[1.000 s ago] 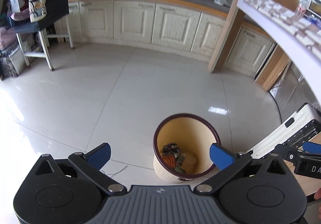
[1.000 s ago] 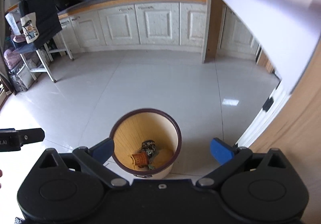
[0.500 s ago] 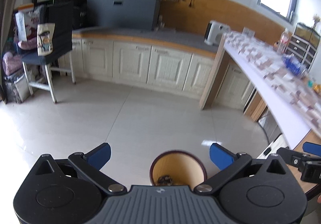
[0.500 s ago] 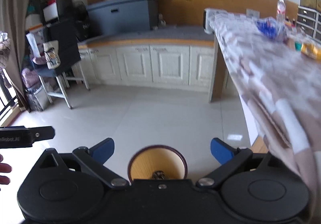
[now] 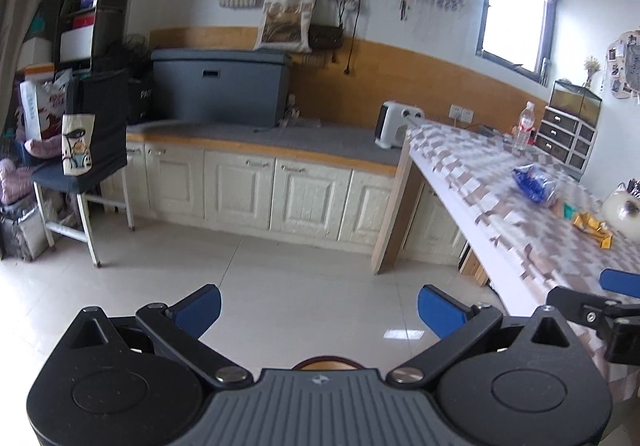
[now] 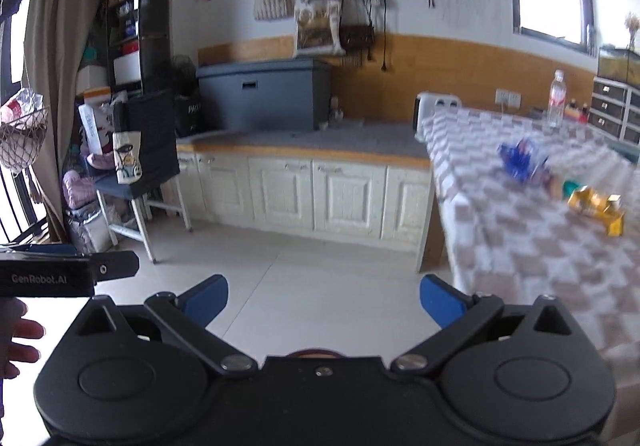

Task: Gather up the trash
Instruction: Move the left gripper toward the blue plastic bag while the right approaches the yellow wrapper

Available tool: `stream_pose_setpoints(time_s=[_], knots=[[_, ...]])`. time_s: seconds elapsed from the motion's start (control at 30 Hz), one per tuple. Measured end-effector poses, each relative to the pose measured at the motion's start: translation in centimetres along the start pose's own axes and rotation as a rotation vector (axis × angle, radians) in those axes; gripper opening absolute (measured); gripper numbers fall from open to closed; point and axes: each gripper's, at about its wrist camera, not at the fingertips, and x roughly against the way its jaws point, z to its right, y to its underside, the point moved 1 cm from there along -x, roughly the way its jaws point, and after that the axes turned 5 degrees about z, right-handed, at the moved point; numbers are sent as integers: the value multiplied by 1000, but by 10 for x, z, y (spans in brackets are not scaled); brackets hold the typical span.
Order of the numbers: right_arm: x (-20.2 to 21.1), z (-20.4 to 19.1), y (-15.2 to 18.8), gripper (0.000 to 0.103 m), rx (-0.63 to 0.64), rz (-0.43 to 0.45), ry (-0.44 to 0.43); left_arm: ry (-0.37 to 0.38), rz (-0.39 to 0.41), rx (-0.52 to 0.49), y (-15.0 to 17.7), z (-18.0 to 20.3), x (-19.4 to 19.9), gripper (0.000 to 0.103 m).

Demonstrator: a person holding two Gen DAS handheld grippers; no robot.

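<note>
Both grippers empty, heading from the bin to the table's litter.

The left gripper (image 5: 318,306) and right gripper (image 6: 323,300) hang with jaws spread wide, nothing between them. The step in hand looks like the reach for more trash: a blue wrapper (image 6: 520,158) and a yellow wrapper (image 6: 596,206) lie at about two o'clock on the checkered table (image 6: 520,246). Next, one gripper must swing right and close on a wrapper. Only the bin (image 5: 326,362) rim shows at six o'clock; its contents are hidden.
</note>
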Motion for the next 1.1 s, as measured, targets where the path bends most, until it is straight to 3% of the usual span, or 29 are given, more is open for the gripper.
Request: stream_pose_setpoints(time_s=[0.3, 0.7, 1.1], knots=[[34, 42, -15, 103, -29, 92, 81, 67, 67, -31, -17, 38, 10, 103], [52, 142, -26, 103, -41, 163, 258, 179, 99, -87, -30, 111, -6, 103], [44, 237, -32, 103, -53, 138, 287, 302, 90, -197, -57, 203, -48, 103]])
